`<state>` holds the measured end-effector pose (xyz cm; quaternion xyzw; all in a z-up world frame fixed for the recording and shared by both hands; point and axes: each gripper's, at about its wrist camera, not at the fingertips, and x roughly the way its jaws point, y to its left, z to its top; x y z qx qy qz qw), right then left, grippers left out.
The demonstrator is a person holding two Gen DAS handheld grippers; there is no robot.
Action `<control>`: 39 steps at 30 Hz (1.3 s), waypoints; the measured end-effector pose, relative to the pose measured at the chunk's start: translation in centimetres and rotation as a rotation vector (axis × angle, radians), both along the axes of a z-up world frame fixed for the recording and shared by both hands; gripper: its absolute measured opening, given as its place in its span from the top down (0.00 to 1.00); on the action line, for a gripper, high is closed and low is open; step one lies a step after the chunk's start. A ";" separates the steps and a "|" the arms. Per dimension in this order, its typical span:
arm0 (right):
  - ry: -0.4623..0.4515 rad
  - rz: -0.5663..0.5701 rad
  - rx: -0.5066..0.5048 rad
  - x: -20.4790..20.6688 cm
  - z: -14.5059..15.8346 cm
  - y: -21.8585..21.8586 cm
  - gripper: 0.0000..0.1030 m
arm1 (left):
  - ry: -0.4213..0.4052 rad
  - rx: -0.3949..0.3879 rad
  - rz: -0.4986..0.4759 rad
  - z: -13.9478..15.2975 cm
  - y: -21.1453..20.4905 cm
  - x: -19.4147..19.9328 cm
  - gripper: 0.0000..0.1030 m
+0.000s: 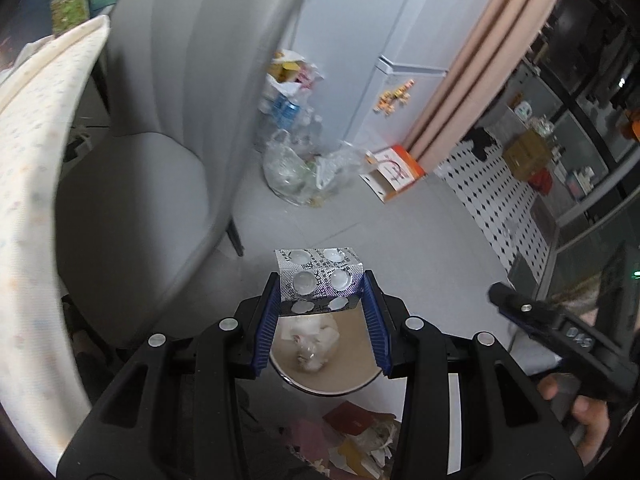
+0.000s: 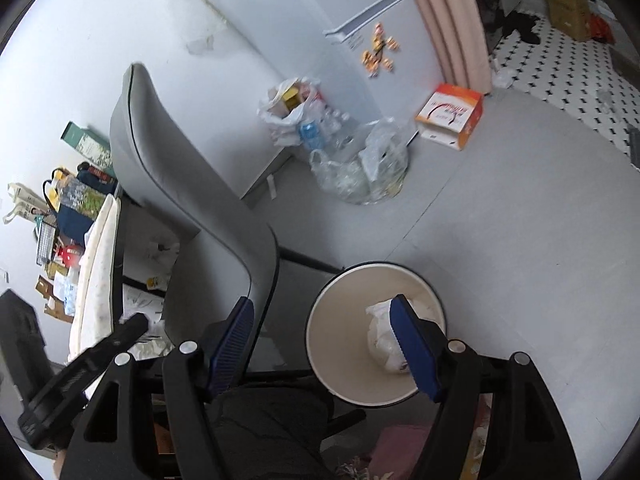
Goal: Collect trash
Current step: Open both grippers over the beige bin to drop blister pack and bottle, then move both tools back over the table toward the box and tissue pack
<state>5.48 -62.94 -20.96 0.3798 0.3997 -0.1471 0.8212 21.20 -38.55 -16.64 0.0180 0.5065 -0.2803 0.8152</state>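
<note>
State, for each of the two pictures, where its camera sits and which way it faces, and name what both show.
Left wrist: on the left claw, looking down at the bin; its blue pads grip a blister pack; the right hand shows.
Right wrist: on the open right claw, looking down over the bin and grey chair.
Shared: bin, chair, orange box.

Right gripper (image 2: 324, 344) over the bin
Its 2 blue pads (image 2: 414, 350) spread wide, holding nothing, above a white wastebasket (image 2: 340, 344) with crumpled wrappers (image 2: 380, 332) beside a grey chair (image 2: 192, 200).
</note>
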 end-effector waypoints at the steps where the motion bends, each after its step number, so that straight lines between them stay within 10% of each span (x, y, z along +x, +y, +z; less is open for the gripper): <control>1: -0.006 -0.010 -0.008 -0.6 0.4 -0.3 0.32 | 0.007 0.002 -0.011 -0.2 -0.6 -0.1 0.61; 7: -0.036 -0.070 -0.036 -3.3 2.4 -2.5 0.30 | 0.046 0.016 -0.081 -1.7 -4.3 -0.9 0.58; 10: -0.045 -0.097 -0.031 -4.3 2.6 -3.3 0.29 | 0.039 0.020 -0.095 -1.3 -5.1 -1.4 0.22; 13: -0.061 -0.097 -0.031 -4.7 3.2 -3.3 0.29 | 0.019 -0.011 -0.080 0.0 -4.3 -1.6 0.12; 39: -0.177 0.108 -0.096 -1.9 10.9 6.9 0.26 | -0.196 -0.146 0.304 12.0 19.4 -5.7 0.05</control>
